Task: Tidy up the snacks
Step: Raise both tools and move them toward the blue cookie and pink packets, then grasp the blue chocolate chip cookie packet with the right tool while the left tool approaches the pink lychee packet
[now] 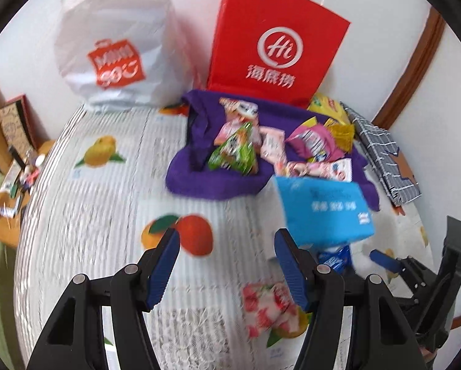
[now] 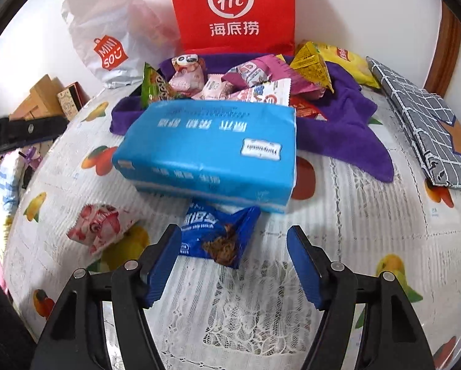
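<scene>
Crinkling foil cookie packet (image 2: 216, 236), boxy tissue pack (image 2: 211, 151)

The left claw (image 1: 227, 265) hung with its blue-padded jaws spread wide, gripping nothing. The right claw (image 2: 234, 262) was likewise parted and empty, its black body visible at the left view's right edge.

Snack packets (image 1: 235, 151) on purple cloth (image 1: 199, 182)
</scene>
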Demonstrator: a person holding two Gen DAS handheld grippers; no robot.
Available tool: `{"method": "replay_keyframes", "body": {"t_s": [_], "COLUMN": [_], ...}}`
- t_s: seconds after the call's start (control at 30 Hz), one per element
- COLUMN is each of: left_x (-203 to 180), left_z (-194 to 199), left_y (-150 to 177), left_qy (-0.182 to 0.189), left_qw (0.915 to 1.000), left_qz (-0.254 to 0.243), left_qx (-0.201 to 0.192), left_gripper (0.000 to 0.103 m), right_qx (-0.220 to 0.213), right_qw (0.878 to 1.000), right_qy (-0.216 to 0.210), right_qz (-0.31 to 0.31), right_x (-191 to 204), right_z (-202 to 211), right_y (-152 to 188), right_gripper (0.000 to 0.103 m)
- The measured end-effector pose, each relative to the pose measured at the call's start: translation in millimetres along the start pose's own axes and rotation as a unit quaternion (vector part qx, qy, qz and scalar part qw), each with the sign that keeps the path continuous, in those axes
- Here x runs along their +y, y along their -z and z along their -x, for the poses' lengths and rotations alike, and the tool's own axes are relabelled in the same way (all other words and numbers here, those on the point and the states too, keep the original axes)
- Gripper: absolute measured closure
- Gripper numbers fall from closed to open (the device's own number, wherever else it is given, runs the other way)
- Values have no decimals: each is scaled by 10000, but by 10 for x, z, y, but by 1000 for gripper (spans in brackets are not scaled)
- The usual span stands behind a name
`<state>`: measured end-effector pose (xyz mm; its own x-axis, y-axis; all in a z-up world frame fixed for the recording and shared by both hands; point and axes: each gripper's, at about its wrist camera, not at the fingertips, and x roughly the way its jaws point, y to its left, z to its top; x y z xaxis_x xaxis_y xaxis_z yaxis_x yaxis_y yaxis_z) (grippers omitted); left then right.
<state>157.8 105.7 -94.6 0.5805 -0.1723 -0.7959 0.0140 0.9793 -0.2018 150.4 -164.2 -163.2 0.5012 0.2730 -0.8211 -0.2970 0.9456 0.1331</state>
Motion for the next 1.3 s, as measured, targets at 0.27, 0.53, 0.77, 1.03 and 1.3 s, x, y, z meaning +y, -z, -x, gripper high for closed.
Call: {"method": "replay_keyframes", "body": {"t_s": [0.27, 0.53, 0.77, 1.03, 1.3], "left_x": [72, 45, 59, 281, 431], "left_z": [12, 83, 200, 166, 192], "left_y": [302, 453, 508, 626, 720], "left_qy": [-166, -105, -189, -120, -12], "left_qw": [9997, 9994, 9985, 9995, 9995], "left_qz": [73, 8, -144, 39, 51], "left_qx": [-180, -329, -501, -279, -306], "left_gripper": [43, 43, 41, 39, 36], "right_qx": [-310, -573, -569, -338, -81], "right_qw": [9994, 9977, 9980, 9991, 9991], "right_qy": [35, 328, 189, 194, 334], "right_qz": [-165, -153, -176, -161, -237], "right_x": [18, 3, 66, 154, 223], "right_z": [38, 185, 255, 91, -168], "right_y": [119, 154, 142, 178, 137], "right_gripper": [34, 35, 35, 33, 33]}}
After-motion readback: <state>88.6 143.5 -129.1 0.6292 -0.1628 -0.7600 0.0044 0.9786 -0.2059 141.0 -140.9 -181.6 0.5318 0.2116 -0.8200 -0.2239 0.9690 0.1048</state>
